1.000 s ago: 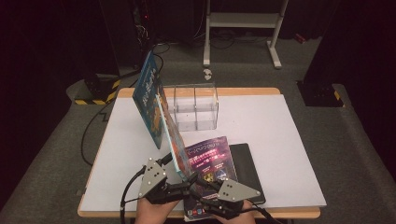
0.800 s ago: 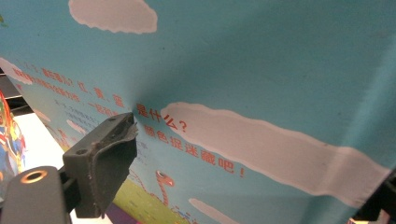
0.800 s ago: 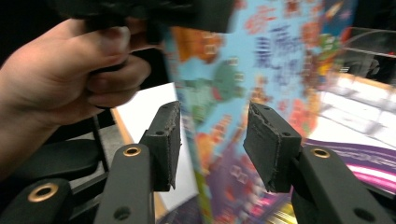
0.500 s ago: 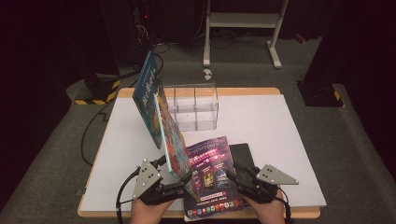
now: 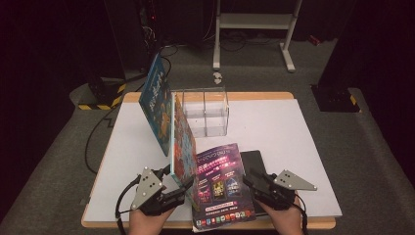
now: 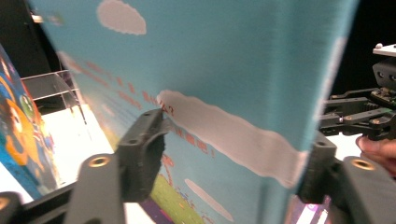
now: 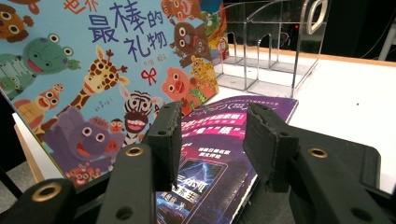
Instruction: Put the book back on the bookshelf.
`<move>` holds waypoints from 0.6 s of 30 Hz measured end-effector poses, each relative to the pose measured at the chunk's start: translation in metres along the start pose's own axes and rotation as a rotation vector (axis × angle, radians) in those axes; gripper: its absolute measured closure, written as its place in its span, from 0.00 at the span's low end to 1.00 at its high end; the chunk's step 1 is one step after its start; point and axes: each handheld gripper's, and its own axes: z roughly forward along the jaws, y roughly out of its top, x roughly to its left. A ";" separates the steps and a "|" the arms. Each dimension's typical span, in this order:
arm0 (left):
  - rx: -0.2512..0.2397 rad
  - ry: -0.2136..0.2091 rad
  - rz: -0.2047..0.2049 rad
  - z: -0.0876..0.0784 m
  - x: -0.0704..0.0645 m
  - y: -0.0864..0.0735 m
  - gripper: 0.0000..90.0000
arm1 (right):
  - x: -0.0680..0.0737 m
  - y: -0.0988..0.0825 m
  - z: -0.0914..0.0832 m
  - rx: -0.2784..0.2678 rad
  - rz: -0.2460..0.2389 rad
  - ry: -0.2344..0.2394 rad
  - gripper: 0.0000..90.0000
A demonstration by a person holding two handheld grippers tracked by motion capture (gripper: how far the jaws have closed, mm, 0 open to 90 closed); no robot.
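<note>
- A blue picture book (image 5: 156, 105) stands at the far left, tilted, its cover toward the left, near the left side of the clear acrylic organiser (image 5: 205, 111)
- A second picture book with cartoon animals (image 5: 183, 139) stands on edge just right of it, reaching from the organiser's front corner down toward the near table edge; in the right gripper view its cover (image 7: 93, 70) shows a giraffe, a zebra, an elephant and Chinese title characters
- The left gripper (image 5: 171, 188) sits at the near left of the white table (image 5: 303, 142), a hand (image 5: 147, 226) behind it; its jaws straddle the near lower edge of the animal picture book
- In the left gripper view the jaws have just been closing with that book's blue back cover (image 6: 224, 70) between them; the right pad sits at the book's edge, the left pad lies close against the cover, and I cannot tell whether they press on it yet
- A purple magazine (image 5: 220, 183) lies flat just right of the upright book, its near end over the table edge, partly atop a black notebook (image 5: 254, 164)
- The right gripper (image 5: 257, 183) rests at the magazine's right edge over the black notebook; its jaws stand partly spread with nothing pinched, the magazine (image 7: 219, 140) lying below them
- The organiser stands empty-looking at the table's far middle, well apart from both grippers
</note>
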 end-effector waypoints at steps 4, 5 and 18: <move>0.003 0.028 0.027 -0.005 0.004 0.003 0.56 | 0.000 -0.001 0.001 0.006 0.003 0.005 0.62; 0.001 0.035 0.029 -0.007 0.005 0.003 0.60 | 0.002 -0.001 0.001 0.010 0.001 0.006 0.62; -0.034 0.164 0.079 -0.025 0.017 -0.009 0.88 | 0.004 -0.003 0.004 0.024 0.002 0.015 0.62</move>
